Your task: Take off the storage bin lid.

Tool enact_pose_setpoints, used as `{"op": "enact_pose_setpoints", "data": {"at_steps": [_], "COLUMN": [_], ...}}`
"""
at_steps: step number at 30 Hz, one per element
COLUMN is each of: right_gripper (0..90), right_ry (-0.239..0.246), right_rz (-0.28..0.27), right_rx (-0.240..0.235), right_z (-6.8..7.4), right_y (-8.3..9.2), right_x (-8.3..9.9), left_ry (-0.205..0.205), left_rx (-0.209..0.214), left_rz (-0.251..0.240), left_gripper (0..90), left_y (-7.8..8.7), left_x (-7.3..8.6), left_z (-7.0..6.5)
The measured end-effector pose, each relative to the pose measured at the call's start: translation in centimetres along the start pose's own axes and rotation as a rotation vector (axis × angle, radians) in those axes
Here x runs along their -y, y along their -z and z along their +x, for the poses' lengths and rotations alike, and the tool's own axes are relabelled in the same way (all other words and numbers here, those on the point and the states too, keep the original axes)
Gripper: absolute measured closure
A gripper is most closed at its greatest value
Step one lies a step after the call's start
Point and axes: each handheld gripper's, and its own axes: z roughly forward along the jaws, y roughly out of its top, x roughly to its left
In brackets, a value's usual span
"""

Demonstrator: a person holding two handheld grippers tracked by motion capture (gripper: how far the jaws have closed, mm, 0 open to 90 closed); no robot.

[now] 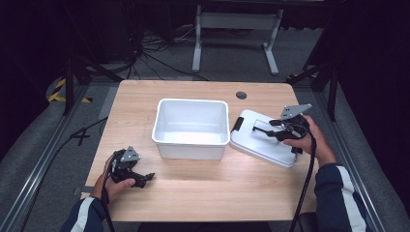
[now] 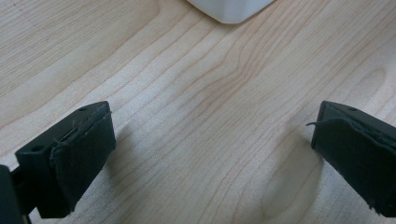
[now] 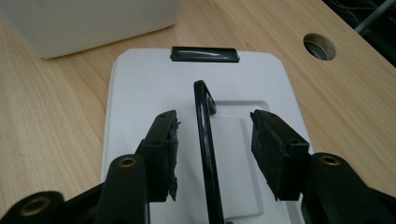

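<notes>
A white bin [image 1: 191,128] is sitting open-topped near the middle of the wooden table [image 1: 203,188], and a white lid [image 1: 261,137] is lying flat just to its right, turned at a slant to the table edge, with a black latch [image 1: 237,124] on the end nearest the bin. The right tongs [image 1: 263,130], held in the person's right hand [image 1: 303,137], are reaching over the lid with their jaws apart. In the right gripper view the right tongs [image 3: 215,135] are straddling the lid's thin black handle [image 3: 205,140], which is standing upright between the two pads [image 3: 271,149] without either pad touching it; the latch [image 3: 204,53] is lying at the far end of the lid [image 3: 140,84], the bin's wall [image 3: 88,21] is rising beyond it to the left, and a round hole [image 3: 319,46] is showing in the table [image 3: 46,140] to the upper right. The left tongs [image 1: 145,179] are resting low at the table's near left, held in the left hand [image 1: 113,183], well apart from the bin. In the left gripper view the left tongs [image 2: 212,144] are standing wide open over bare wood [image 2: 196,93], holding nothing, with a corner of the bin [image 2: 231,9] at the top edge. Below the table's far edge a grey floor with cables and a metal frame [image 1: 234,29] is showing.
</notes>
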Motion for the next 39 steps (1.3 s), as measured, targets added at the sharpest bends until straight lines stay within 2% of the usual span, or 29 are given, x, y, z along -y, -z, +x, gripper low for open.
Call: {"op": "enact_pose_setpoints", "data": {"at_steps": [12,18,20,27,31,35,39], "right_gripper": [46.0,43.2,40.7,37.3,37.1,36.9,36.3], "right_ry": [-0.022,-0.027,-0.017,-0.009,0.001,-0.01,-0.017], "right_rz": [0.016,0.02,0.024,-0.002,-0.008,-0.016,-0.021], "right_rx": [0.006,0.034,0.059,0.075,0.122,0.12,0.145], "right_z": [1.2,1.9,2.5,3.6,4.4,5.4,5.9], "right_y": [0.7,1.6,2.2,3.5,4.0,4.5,4.8], "right_x": [0.2,0.8,1.1,1.8,2.3,3.4,4.2], "left_ry": [0.013,0.013,0.013,0.012,0.013,0.01,-0.002], "left_rx": [-0.001,-0.001,-0.001,-0.001,-0.001,0.001,0.003], "left_rz": [0.001,0.001,0.001,0.001,0.002,0.001,0.0], "left_gripper": [0.4,0.4,0.4,0.4,0.4,0.3,0.3], "left_y": [0.0,0.0,0.0,0.0,0.0,0.0,0.0], "left_x": [0.0,0.0,0.0,0.0,0.0,0.0,0.0], "left_z": [-0.1,-0.1,-0.1,-0.1,-0.1,-0.1,0.0]}}
